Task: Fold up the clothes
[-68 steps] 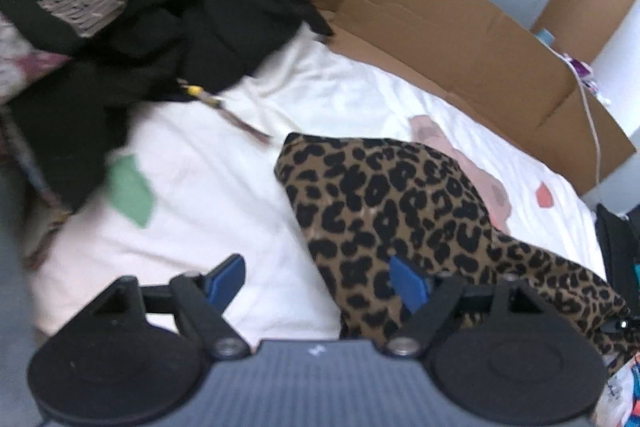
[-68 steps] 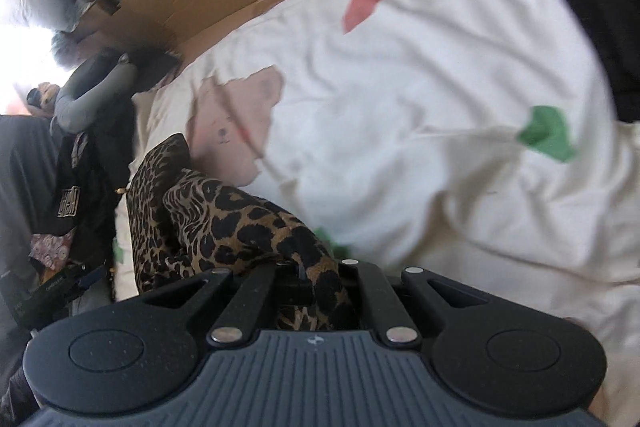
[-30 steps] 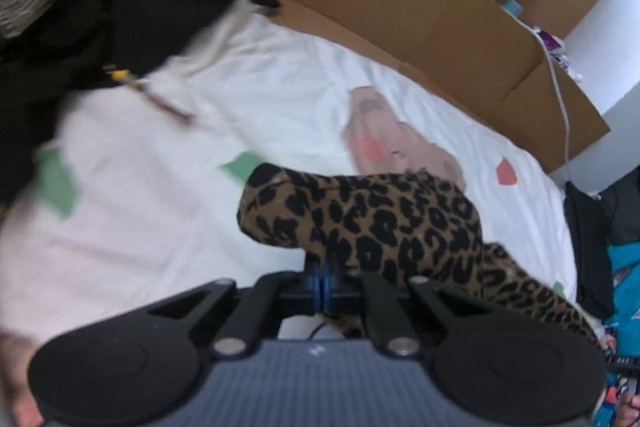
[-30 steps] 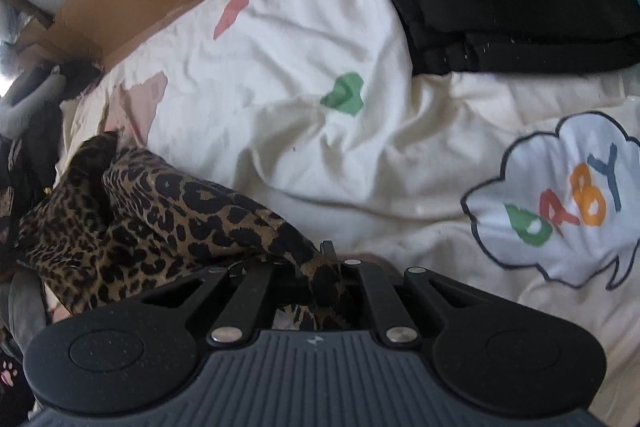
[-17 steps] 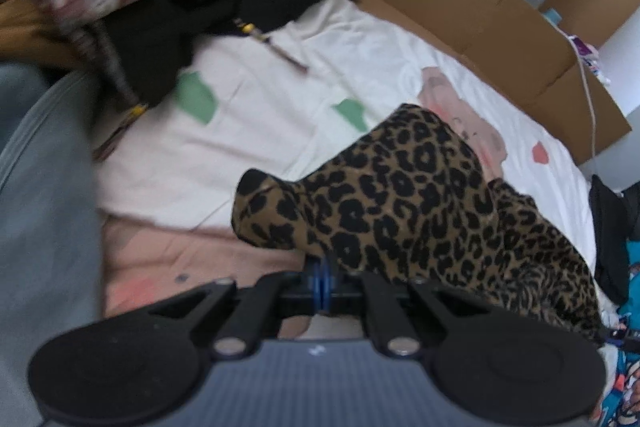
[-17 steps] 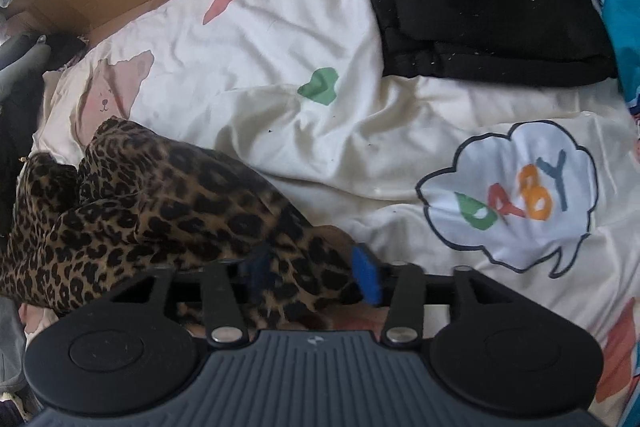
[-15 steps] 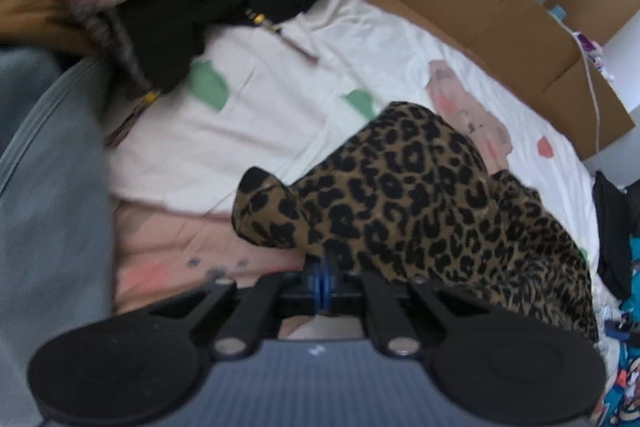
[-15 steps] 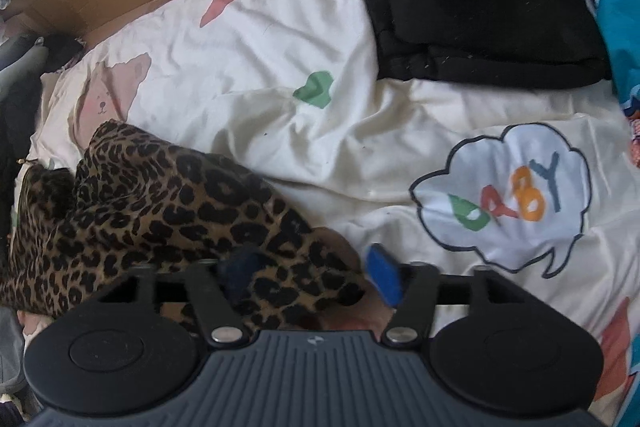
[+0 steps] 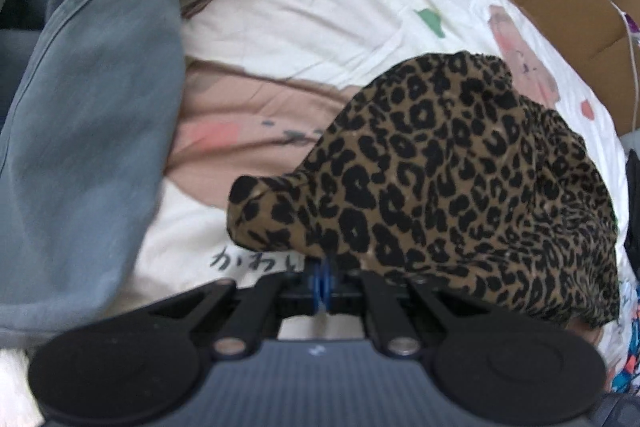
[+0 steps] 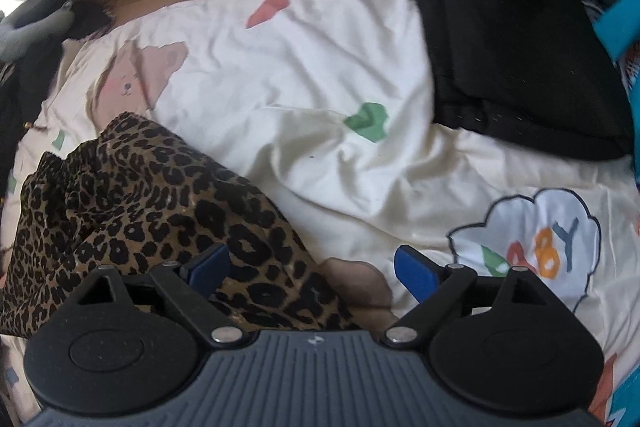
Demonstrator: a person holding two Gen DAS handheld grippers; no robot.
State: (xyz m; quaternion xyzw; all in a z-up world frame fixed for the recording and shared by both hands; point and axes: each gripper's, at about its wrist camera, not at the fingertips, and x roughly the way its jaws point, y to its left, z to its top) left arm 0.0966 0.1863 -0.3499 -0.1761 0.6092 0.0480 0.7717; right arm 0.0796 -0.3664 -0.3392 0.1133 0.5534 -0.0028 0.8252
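On bedsheet | left hand-held gripper pinches leopard garment edge, probably hem | right hand-held gripper opening, released

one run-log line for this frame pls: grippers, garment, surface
left gripper: shut on leopard-print garment | right gripper: fingers opening, garment released beneath | surface: cream printed bedsheet | nearby: folded black garment

My left gripper's pads vanish under the leopard-print garment. Beside that garment, the grey-blue cloth is blurred and cropped. Far from it, the black folded pile is partly cut off.
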